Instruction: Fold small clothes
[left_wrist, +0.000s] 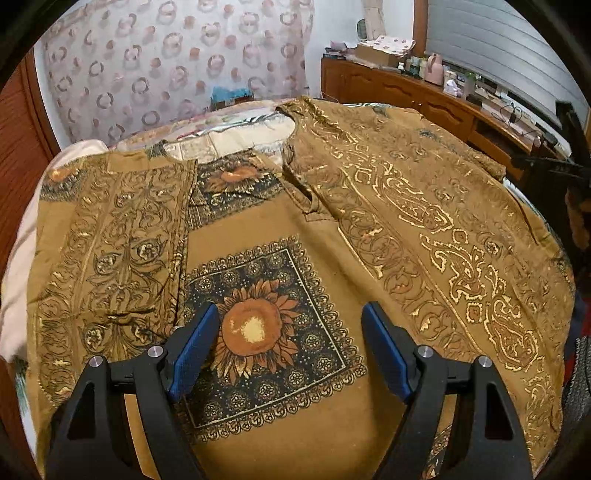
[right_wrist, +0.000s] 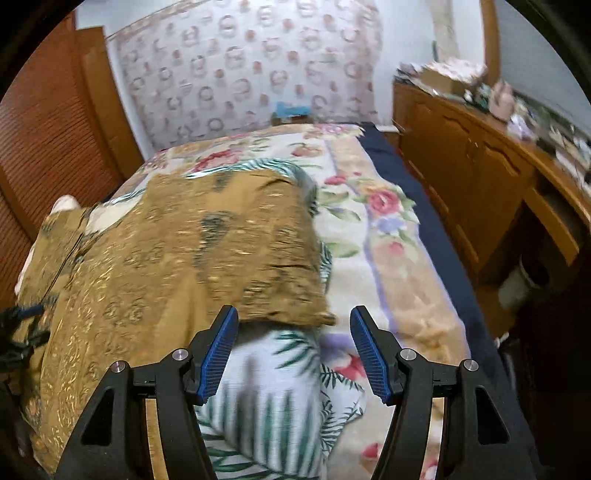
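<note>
A brown patterned shirt lies spread on the bed, its left side folded inward. The left hand-held gripper hangs over the sunflower print, jaws wide apart, holding nothing. The right hand-held gripper stands at the shirt's edge, jaws apart and empty

A shirt lies spread on the bed, cabinet right.
</note>
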